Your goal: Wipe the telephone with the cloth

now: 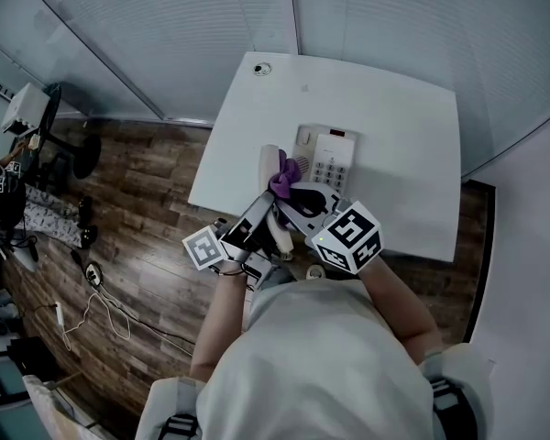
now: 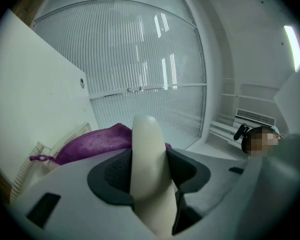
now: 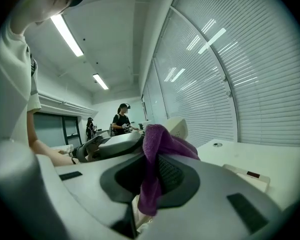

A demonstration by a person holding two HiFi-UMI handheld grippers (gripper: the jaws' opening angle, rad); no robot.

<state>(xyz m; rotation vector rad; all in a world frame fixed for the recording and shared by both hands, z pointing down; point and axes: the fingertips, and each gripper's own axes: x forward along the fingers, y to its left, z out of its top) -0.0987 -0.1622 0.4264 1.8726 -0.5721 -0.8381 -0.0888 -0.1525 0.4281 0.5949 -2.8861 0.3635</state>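
Telephone handset, cream plastic [image 2: 147, 144]: clamped by left gripper [image 2: 149, 174]. Purple fabric cloth [image 3: 157, 139], pinched by right gripper [image 3: 152, 176], lies at its three o'clock; firm full-length strokes advised.

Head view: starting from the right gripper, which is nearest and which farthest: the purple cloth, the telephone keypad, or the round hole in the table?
1. Purple cloth, clamped in the right gripper.
2. Telephone keypad, just beyond, to the right.
3. Round hole, far left corner of the table.
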